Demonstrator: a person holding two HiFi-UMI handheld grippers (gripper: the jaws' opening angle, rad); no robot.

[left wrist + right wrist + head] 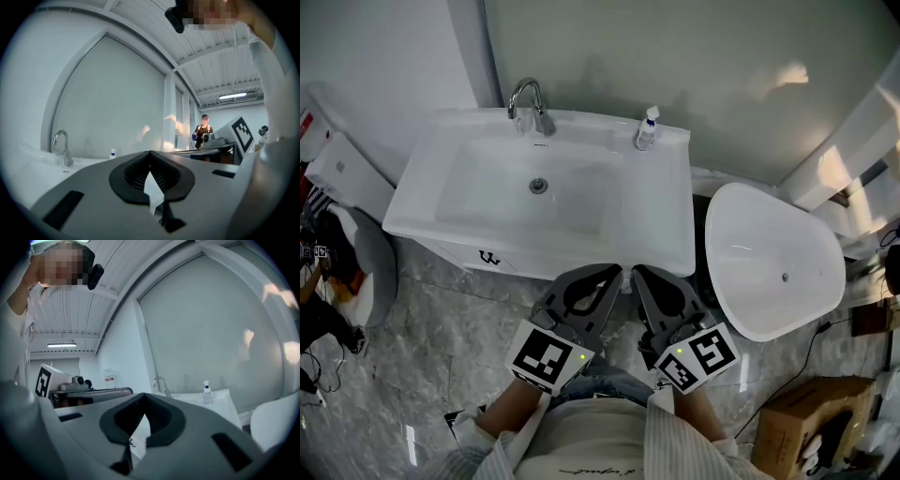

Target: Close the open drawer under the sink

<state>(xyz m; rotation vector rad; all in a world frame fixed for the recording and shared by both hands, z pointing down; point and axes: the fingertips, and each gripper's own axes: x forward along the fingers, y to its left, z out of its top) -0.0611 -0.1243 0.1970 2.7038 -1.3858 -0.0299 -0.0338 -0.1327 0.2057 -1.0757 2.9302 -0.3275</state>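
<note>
1. Both held low, side by side: the left gripper (612, 273) and right gripper (638, 273) point their tips at the sink (675, 246) front, fingers pinched together, empty.
2. Head view shows the drawer (492, 256) front just under the sink rim; the left gripper view adds a distant person (204, 129).
</note>
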